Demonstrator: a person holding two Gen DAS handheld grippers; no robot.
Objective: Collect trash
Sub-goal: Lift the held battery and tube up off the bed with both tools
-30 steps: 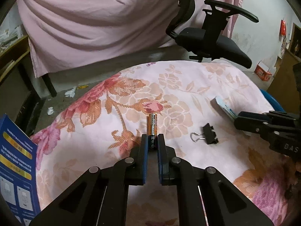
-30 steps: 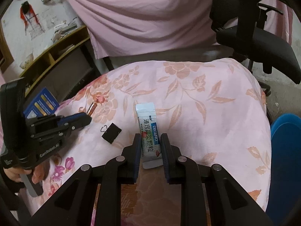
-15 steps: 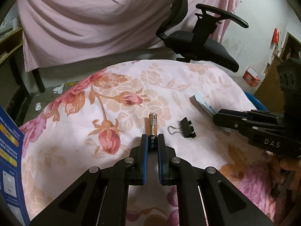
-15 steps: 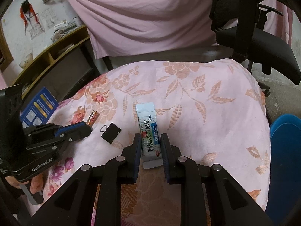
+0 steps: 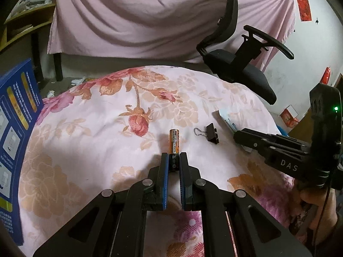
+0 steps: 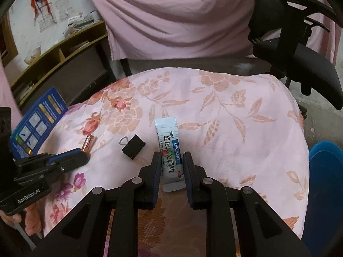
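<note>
An orange and black battery [image 5: 174, 144] lies on the floral cloth [image 5: 90, 141]. My left gripper [image 5: 173, 160] is shut on its near end. The battery also shows in the right wrist view [image 6: 88, 143], with the left gripper [image 6: 84, 157] at it. A white and blue medicine sachet [image 6: 170, 150] lies on the cloth between the fingers of my right gripper [image 6: 171, 159], which grip its sides. A black binder clip [image 5: 212, 133] lies between the two items, also visible in the right wrist view [image 6: 133, 146].
A blue printed box [image 5: 15, 128] stands at the cloth's left edge. A black office chair [image 5: 240, 68] stands behind the table. A blue bin [image 6: 325, 184] sits at the right. A pink draped cloth [image 6: 182, 17] hangs behind, with a wooden shelf [image 6: 57, 57] at the left.
The left gripper has moved left and back with the battery in its fingers, so the scene shifts right in its view. The right gripper and the sachet have stayed in place.
</note>
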